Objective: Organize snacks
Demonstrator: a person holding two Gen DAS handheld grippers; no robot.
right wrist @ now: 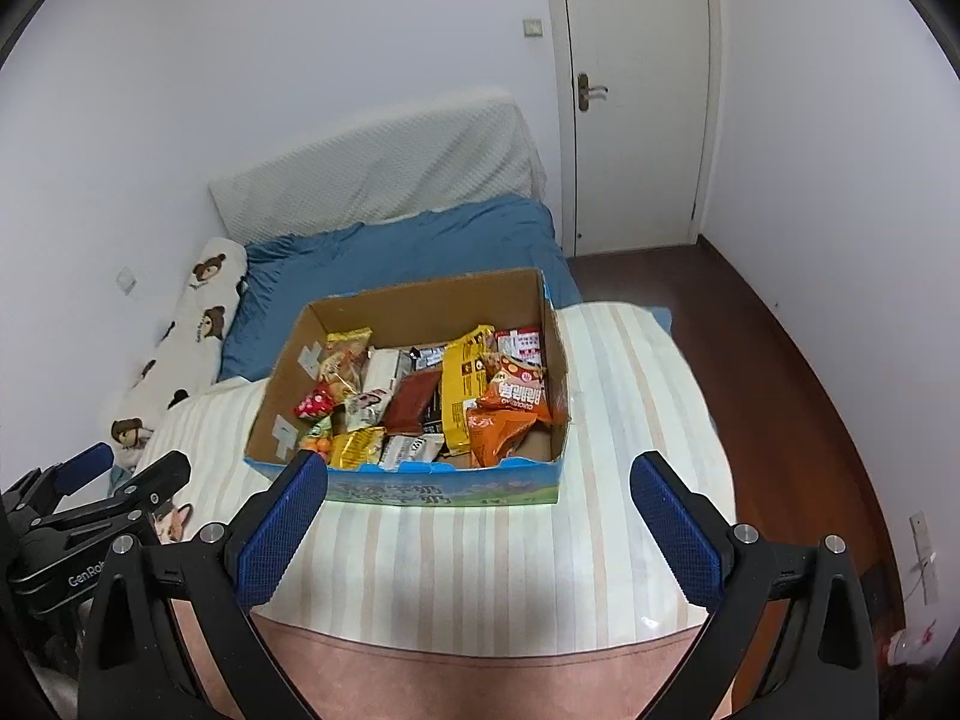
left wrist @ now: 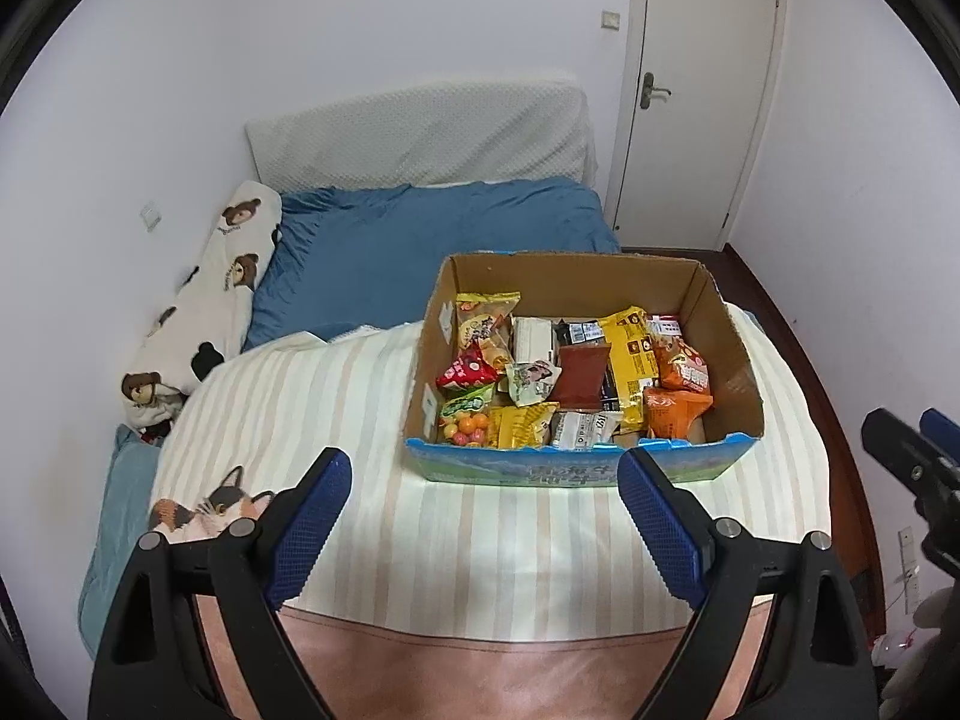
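Note:
An open cardboard box [left wrist: 729,348] [right wrist: 282,381] with a blue printed front sits on the striped blanket [left wrist: 336,420] [right wrist: 636,420] of a bed. It holds several snack packets: yellow packs [left wrist: 630,360] [right wrist: 462,390], orange packs [left wrist: 681,390] [right wrist: 510,414], a dark red pouch [left wrist: 579,381] [right wrist: 414,402] and a red packet [left wrist: 468,372]. My left gripper [left wrist: 483,468] hangs open in front of the box, its jaws empty. My right gripper [right wrist: 480,474] is open too, just short of the box front, with nothing between its blue pads. Each gripper shows at the edge of the other's view.
A blue sheet [left wrist: 420,240] [right wrist: 390,258] lies behind the box, with a bear-print pillow [left wrist: 204,300] [right wrist: 192,312] along the left wall and a white padded headboard [left wrist: 420,132]. A closed white door [left wrist: 702,84] [right wrist: 636,90] and dark wood floor [right wrist: 780,360] are to the right.

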